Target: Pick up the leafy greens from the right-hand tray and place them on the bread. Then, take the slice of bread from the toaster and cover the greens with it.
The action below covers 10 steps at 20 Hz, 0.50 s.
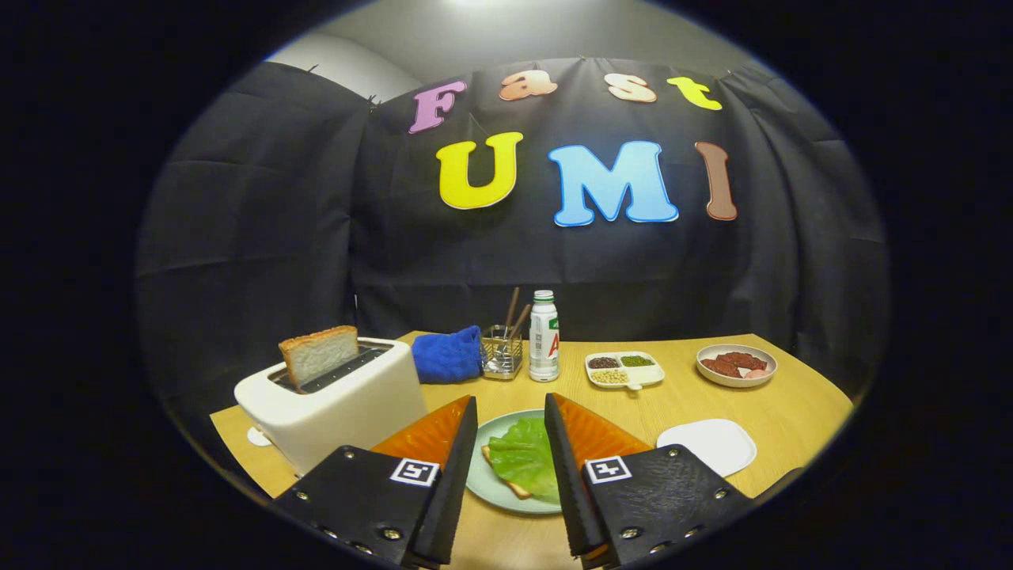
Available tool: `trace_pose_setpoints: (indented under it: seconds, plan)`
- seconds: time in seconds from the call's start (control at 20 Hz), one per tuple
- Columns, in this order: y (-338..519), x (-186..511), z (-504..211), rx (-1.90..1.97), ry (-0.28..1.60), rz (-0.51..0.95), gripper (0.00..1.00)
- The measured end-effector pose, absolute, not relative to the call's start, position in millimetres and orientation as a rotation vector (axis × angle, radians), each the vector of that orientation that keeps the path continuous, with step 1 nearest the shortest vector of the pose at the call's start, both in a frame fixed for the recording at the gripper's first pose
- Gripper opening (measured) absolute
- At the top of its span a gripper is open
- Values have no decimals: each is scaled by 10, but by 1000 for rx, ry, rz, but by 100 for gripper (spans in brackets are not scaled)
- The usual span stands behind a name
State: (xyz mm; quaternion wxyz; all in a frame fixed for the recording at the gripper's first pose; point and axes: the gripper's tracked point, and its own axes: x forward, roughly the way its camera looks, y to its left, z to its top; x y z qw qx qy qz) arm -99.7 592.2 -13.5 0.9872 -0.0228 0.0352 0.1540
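Now the tool (510,412) is spread wide, grasping nothing. Between its fingers, crinkly green leafy greens (524,459) lie on bread on a round pale-green plate (483,475). Browned toast slice (318,354) stands in the white toaster (340,408) nearby.

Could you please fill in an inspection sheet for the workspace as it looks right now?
Surface: wooden table, dry and tidy.
Job's things: leafy greens lie on the bread on a green plate; a bread slice stands in the white toaster; the white tray is bare.
Clutter: blue cloth, wire holder, bottle, divided dish, bowl.
Grippers: gripper open, fingers either side of the plate, holding nothing.
Cables: nothing seen.
Surroundings: black cloth wall.
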Motion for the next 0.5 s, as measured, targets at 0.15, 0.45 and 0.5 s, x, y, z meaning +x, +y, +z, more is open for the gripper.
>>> trace_pose_setpoints:
  seconds: [0.15,0.45,0.5]
  plan:
    - [6211,-1069,-140,-38,75,319,53]
    - [6804,-1237,57,22,60,376,53]
    - [6893,-1273,48,8,56,383,53]
